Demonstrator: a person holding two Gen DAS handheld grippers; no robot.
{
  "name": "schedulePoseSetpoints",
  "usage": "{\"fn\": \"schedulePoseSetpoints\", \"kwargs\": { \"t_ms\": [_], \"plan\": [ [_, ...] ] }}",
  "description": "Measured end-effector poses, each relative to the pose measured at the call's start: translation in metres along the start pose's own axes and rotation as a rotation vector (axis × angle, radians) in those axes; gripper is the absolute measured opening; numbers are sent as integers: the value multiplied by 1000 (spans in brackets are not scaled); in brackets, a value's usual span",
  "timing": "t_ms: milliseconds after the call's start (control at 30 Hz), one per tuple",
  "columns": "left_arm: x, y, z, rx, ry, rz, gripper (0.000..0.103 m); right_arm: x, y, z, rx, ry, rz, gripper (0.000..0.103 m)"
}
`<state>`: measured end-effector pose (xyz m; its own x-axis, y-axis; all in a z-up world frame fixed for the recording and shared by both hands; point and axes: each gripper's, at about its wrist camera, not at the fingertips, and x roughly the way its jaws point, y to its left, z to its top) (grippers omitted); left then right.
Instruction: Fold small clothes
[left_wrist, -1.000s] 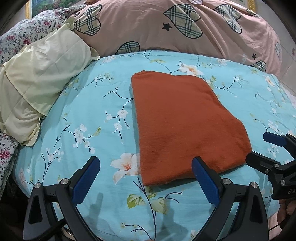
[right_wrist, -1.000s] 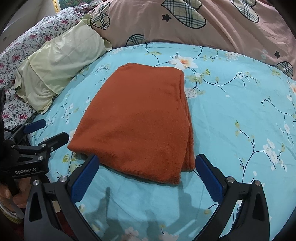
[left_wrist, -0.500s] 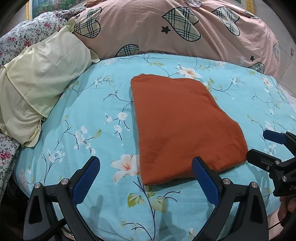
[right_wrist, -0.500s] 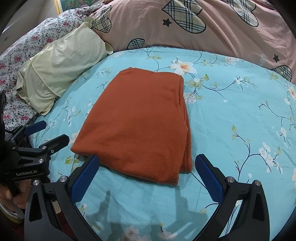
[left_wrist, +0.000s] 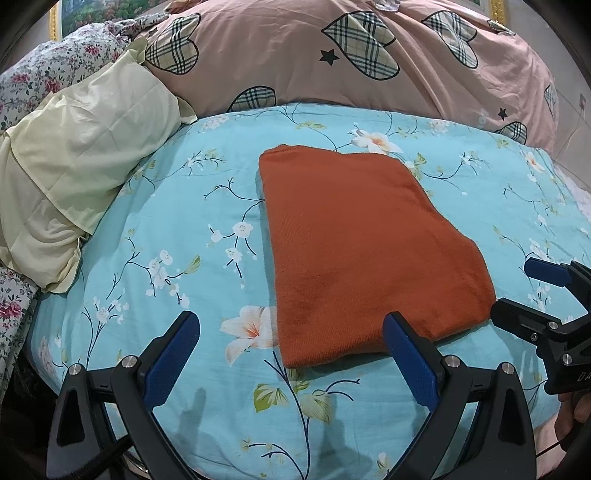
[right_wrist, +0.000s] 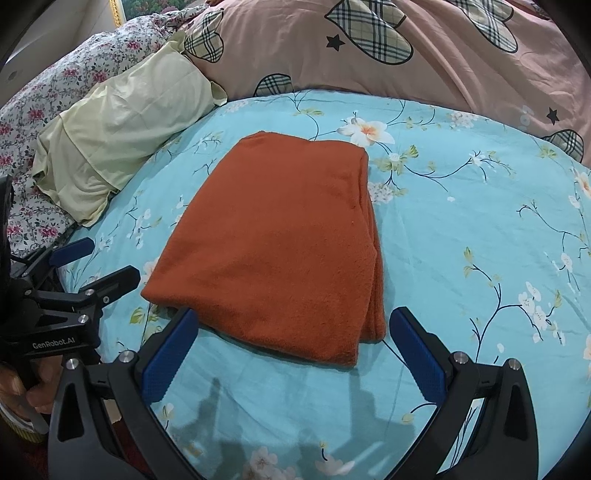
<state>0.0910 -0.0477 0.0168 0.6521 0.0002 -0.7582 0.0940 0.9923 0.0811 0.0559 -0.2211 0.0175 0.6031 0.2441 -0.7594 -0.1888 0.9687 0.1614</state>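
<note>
Orange cloth lies folded flat on the blue floral bedsheet, roughly mid-bed, a tidy rectangle. In the right wrist view the cloth shows stacked layer edges along its right side; the left and far edges look like clean folds. The near edge sits close to the front of the bed.

Left gripper: jaws wide apart, empty, hovering at the cloth's near-left corner. Its right blue pad overlaps the near edge in view; whether it touches, I can't tell. Left pad is over bare sheet.

Right gripper: jaws wide apart, empty, straddling the cloth's near-right corner. Both pads sit just off the near edge, apart from the fabric as far as I can see.

Each gripper shows in the other's camera: right gripper at the cloth's right corner, left gripper at its left corner, both spread open.

Clearance: open sheet left of the cloth up to the pale yellow pillow, and a wide bare area to the right. Far side is bounded by the pink heart-print quilt, with a strip of sheet between it and the cloth. Floral pillow sits behind the yellow one, well clear.
</note>
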Motion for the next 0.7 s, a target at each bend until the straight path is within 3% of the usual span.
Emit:
{"fn": "schedulePoseSetpoints", "kwargs": {
  "t_ms": [700],
  "plan": [
    [7, 0, 1, 18, 12, 1, 100, 8, -2, -1, 3, 13, 0, 103]
  ]
}}
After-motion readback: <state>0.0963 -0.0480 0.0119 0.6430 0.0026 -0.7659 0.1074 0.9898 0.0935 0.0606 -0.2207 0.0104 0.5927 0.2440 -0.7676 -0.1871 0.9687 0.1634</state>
